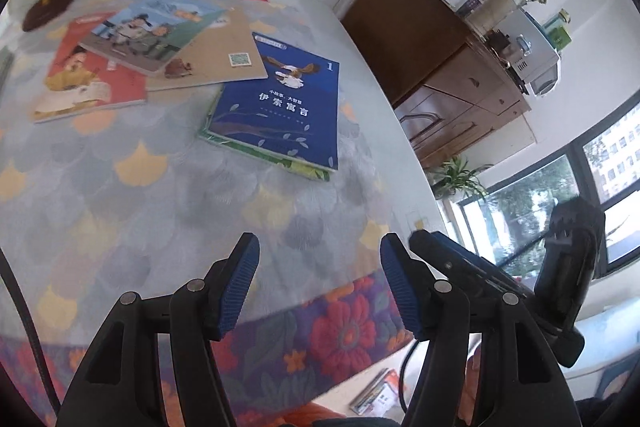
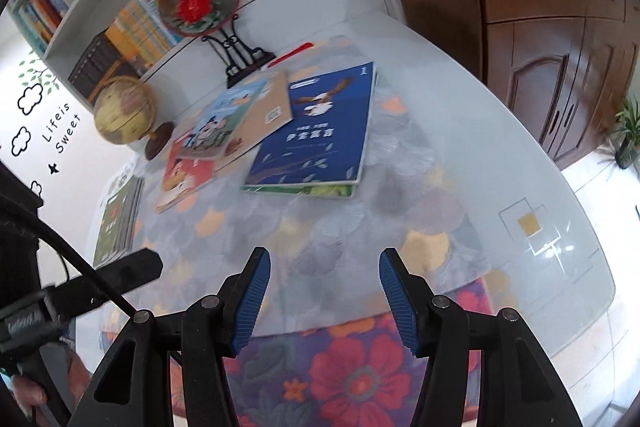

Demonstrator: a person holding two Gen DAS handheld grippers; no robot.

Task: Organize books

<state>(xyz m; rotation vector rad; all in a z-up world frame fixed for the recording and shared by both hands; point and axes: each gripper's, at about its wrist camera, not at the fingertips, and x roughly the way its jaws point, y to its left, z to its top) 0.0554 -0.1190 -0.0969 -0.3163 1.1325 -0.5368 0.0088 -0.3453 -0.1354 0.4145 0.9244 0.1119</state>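
I take the blue book [image 2: 316, 131] as my landmark. To its far left, a small stack [image 2: 118, 223] lies squared at the worktop [image 2: 520, 147] edge, so perhaps some sorting is done. Just left of it, the red book [image 2: 184, 179], the cartoon book [image 2: 224, 123] and the tan book [image 2: 264, 115] overlap loosely. The blue book lies on a green one. Left tool [image 1: 320, 283] and right tool [image 2: 324, 291] are half open and hold nothing.
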